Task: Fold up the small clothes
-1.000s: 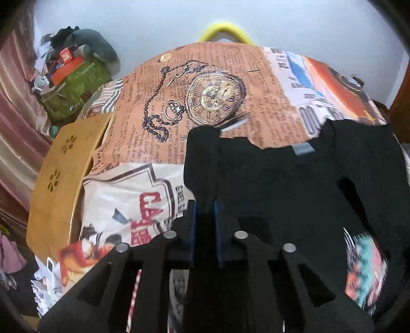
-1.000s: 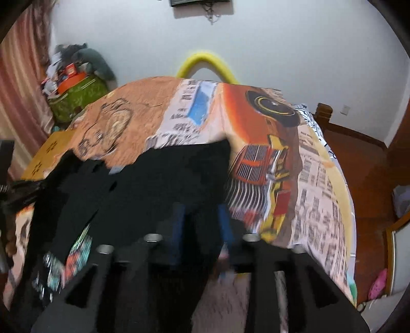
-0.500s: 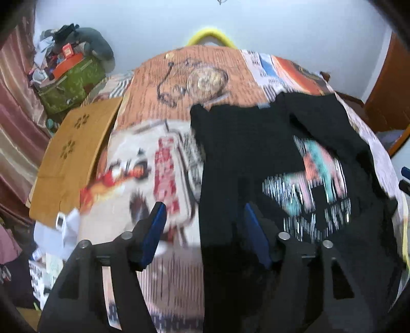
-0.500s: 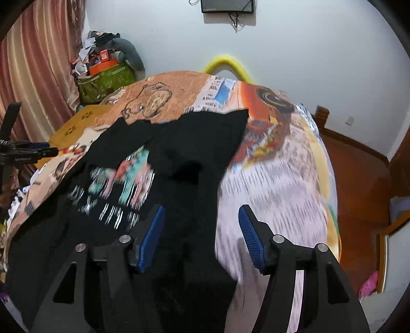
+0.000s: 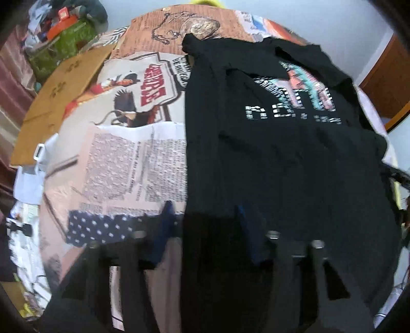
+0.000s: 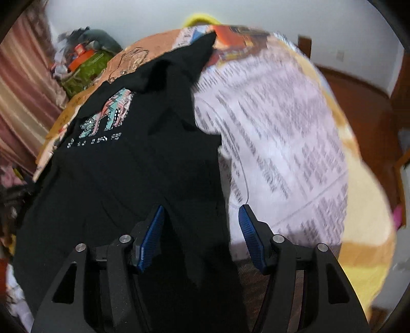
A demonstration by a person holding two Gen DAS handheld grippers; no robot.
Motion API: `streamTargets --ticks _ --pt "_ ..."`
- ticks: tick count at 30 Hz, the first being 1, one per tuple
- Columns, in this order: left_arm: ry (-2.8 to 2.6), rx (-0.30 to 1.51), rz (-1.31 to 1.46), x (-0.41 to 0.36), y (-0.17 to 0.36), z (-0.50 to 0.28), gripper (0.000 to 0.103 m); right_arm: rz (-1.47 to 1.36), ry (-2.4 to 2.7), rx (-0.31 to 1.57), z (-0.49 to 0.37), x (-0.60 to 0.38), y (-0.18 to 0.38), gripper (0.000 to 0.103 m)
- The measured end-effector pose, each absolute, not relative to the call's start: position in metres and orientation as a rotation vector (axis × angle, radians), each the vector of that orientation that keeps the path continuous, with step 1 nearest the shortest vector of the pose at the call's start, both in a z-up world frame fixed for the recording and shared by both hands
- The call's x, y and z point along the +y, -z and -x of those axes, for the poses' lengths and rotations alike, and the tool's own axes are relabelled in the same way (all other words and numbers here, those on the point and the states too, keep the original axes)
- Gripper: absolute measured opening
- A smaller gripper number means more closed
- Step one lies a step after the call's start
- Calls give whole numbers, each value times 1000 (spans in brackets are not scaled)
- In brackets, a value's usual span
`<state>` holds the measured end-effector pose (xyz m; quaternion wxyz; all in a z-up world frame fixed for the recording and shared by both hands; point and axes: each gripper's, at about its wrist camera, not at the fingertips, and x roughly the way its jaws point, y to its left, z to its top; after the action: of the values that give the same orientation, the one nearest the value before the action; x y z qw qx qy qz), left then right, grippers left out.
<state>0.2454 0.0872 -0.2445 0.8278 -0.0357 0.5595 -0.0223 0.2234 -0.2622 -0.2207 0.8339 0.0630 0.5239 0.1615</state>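
Observation:
A small black T-shirt with a teal, pink and white print lies spread on the printed bed cover. It also shows in the right wrist view. My left gripper is open and empty over the shirt's near left edge; the black cloth runs between its blue pads. My right gripper is open and empty over the shirt's near right edge, with cloth between its blue pads.
A tan wooden board lies at the bed's left side. A green bag and a clutter pile stand at the far left by the curtain. The bed's right edge drops to a wooden floor. A yellow hoop is at the far end.
Both grippers let go of the shirt and opened about a second ago. Since then they have drawn back toward the near hem, and the shirt lies flatter on the bed.

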Motion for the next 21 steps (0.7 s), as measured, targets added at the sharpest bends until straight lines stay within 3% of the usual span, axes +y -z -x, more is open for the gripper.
streamTargets --ticks 1,2,3,5,16,21 --pt "50 1186 80 87 244 -245 21 -144 -345 1110 -223 -263 222 36" --pt "41 1180 76 86 242 -243 15 -150 -348 1111 -222 -263 222 26" --pt "28 1173 65 85 241 -243 8 -153 -350 1116 -221 -262 222 22" --pt "13 1158 59 89 238 -242 7 -170 -375 1118 -217 -261 220 9" --pt "-88 1186 130 135 251 -252 5 -86 -477 1137 -169 -238 214 7" --pt "-78 1199 108 127 251 -251 9 -62 -451 1126 -178 -233 206 12"
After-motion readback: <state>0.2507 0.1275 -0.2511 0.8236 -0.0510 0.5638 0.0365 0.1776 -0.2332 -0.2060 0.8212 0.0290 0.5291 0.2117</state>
